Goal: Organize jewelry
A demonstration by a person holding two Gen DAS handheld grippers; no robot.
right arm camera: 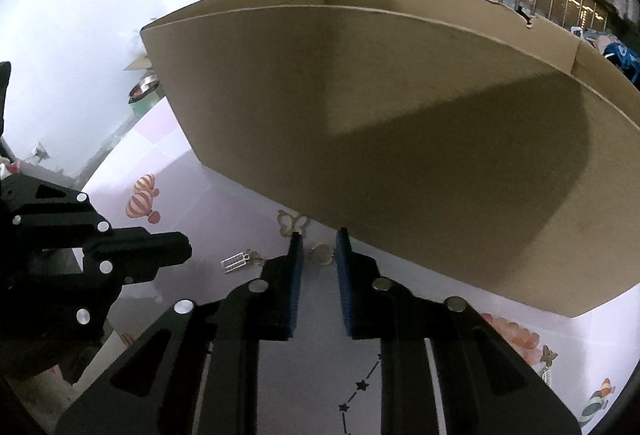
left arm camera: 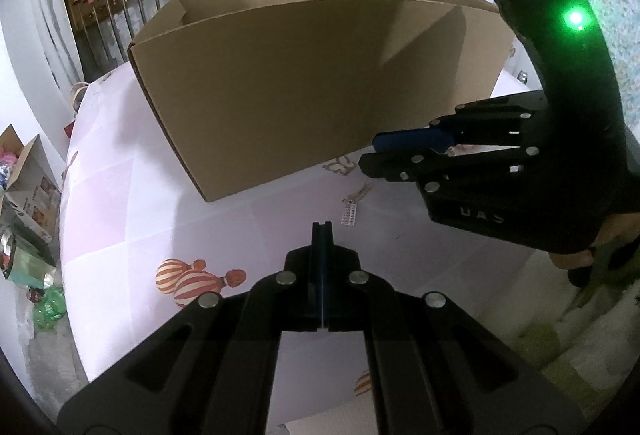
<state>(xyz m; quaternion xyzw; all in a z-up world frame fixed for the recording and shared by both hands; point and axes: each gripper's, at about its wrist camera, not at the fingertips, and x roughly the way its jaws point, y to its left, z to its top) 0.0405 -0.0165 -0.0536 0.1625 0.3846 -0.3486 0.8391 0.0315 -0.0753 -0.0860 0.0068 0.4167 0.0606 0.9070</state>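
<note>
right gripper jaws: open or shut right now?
Open. In the right wrist view the right gripper has a clear gap between its blue pads, with a small ring on the table inside that gap, not visibly pressed.

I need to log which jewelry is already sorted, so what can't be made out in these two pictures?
- Inside of the cardboard box: both wrist views, hidden by its near wall.
- Round gold piece: right wrist view, too small to name; pads not touching it.
- Silver comb-like piece: both views, too small to identify.
- Gold butterfly piece: both views, partly covered by the box's lower edge.
</note>
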